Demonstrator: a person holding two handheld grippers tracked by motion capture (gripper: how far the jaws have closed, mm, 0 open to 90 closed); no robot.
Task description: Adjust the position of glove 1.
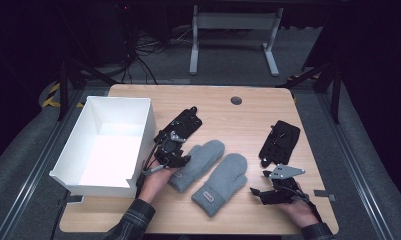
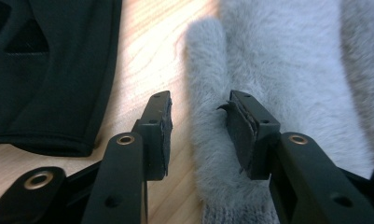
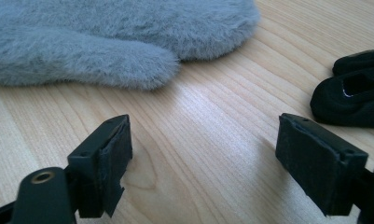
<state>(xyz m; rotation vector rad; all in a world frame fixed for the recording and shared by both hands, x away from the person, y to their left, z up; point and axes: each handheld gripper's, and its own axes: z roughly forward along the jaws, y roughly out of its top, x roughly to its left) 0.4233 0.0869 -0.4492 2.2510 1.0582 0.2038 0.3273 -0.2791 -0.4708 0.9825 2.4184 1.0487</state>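
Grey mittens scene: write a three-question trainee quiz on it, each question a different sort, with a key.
1. True or false: both grey mittens lie inside the white box.
2. Which thing does the left gripper straddle with its jaws apart? A) a mitten's thumb edge B) a black glove C) the box wall
3. Fill in: the right gripper is held open over bare ____.

Key: 1 false, they lie on the table; 2 A; 3 table.
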